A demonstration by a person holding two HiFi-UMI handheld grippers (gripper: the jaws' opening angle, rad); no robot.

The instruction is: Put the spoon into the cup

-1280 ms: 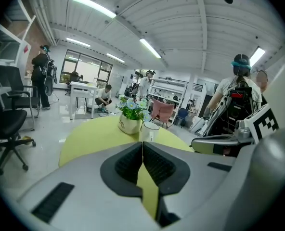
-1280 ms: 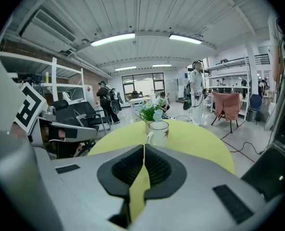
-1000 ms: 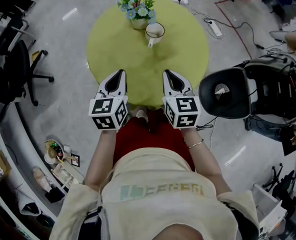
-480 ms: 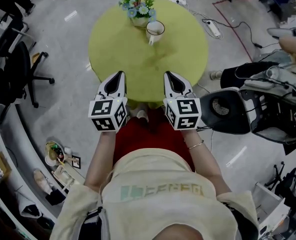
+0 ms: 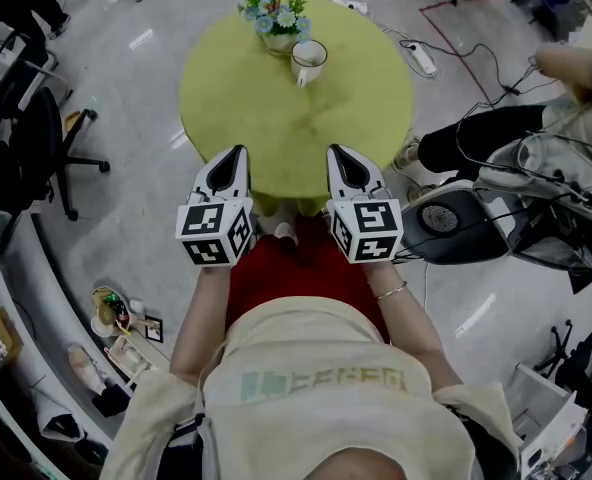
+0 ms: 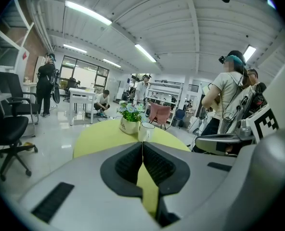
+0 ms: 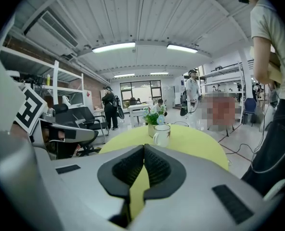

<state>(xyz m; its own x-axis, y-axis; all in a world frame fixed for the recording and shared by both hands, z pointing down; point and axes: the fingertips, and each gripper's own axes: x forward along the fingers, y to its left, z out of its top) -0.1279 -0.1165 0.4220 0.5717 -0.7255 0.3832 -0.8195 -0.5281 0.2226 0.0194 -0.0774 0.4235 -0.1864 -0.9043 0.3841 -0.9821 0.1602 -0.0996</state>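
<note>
**Yellow-green round table (image 5: 276, 128), cup far off, both grippers shut on nothing**

A white cup (image 5: 309, 61) is set at the far side, just beside a flower pot (image 5: 276, 23). No spoon can be made out. The left gripper (image 5: 237, 152) and right gripper (image 5: 337, 151) are held at the near edge, jaws pressed together. The pot could be toppled by a careless reach. The shirt print is too blurred to be read.

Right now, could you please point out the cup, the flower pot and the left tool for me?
cup (image 5: 310, 58), head view, its open top.
flower pot (image 5: 276, 18), head view, its blossoms.
left tool (image 5: 240, 150), head view, its closed tips.
</note>
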